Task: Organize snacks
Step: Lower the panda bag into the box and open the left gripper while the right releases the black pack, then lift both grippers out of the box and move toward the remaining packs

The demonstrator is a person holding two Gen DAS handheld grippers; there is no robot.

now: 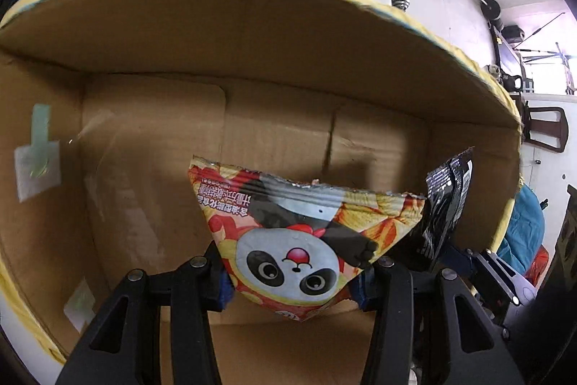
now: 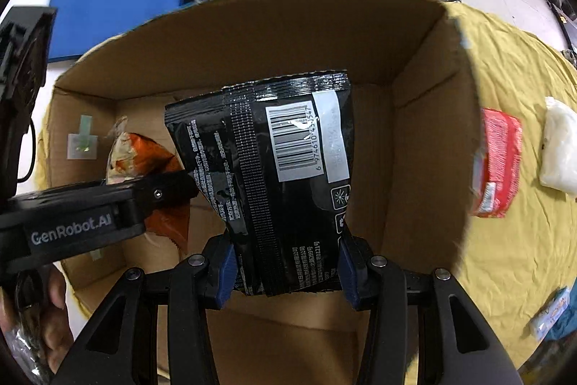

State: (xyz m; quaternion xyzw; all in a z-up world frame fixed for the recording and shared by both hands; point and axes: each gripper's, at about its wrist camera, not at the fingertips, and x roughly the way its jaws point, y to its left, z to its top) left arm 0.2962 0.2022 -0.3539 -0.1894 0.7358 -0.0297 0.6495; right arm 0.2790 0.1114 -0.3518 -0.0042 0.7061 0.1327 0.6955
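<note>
We are holding both snacks over the open brown cardboard box (image 2: 414, 67): left tongs (image 1: 294, 271) clamping the panda-printed red-and-yellow packet (image 1: 299, 233), right tongs (image 2: 286, 271) clamping the black foil packet (image 2: 281, 161) at its 3 o'clock. Next, we judge, lowering and releasing inside.

Bare cardboard box (image 1: 151, 168) floor ahead, walls close on both sides

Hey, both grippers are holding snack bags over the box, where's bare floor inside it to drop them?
The cardboard box floor looks bare: a wide patch between the taped left wall and the back wall, beyond the panda bag. The right side is tighter, where the black bag hangs beside the left gripper.
</note>
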